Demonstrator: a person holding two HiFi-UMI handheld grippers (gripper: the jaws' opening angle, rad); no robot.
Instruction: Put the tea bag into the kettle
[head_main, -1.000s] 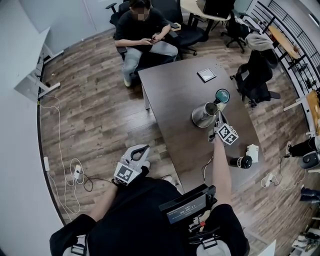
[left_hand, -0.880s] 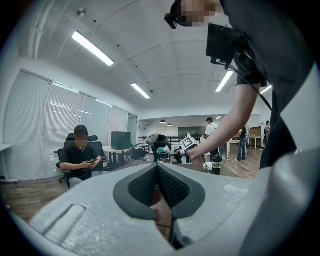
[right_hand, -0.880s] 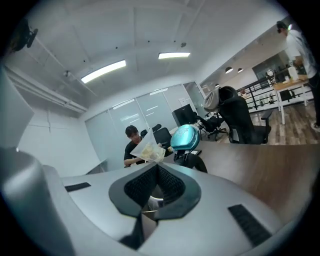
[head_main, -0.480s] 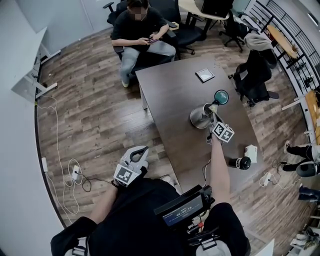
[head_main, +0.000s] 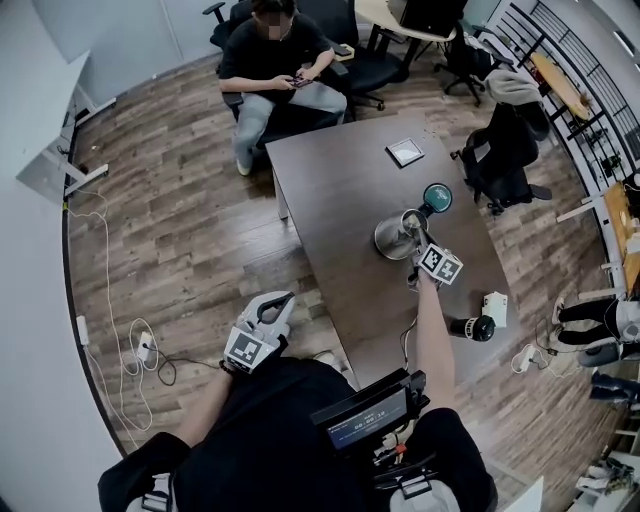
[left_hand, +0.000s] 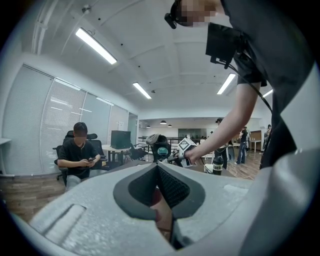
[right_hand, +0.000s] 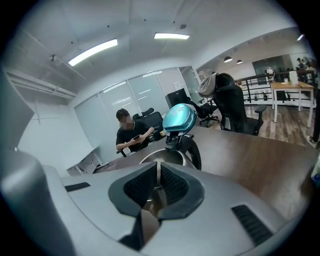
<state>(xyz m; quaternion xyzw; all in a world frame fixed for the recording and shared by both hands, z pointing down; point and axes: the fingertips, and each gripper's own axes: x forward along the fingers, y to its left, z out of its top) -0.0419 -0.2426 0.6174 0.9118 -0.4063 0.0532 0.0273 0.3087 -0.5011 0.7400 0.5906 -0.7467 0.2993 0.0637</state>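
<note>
Step in hand: the delivery is judged to be under way, with the right gripper (head_main: 420, 243) held at the open mouth of the kettle (head_main: 398, 236).
Right gripper: the jaws are seen pressed together in the right gripper view, with a thin pale strip pinched between them.
Tea bag (right_hand: 158, 193): that strip is taken to be its tag or string, though it is too small to be made out with certainty; the bag itself is not seen in any view.
Kettle: it stands upright on the brown table (head_main: 340, 190), and its teal lid (head_main: 437, 197) is tipped back, so the mouth is left clear.
Left gripper (head_main: 275, 305): it is held off the table at the person's side, jaws closed with nothing gripped.
Nearby: a black bottle (head_main: 472, 326) and a small white box (head_main: 497, 305) lie near the table edge, apart from the kettle.
Next move: the jaws would need to be centred over the mouth, lowered a little and parted, so that the bag is dropped inside and not caught on the rim or lid hinge.
</note>
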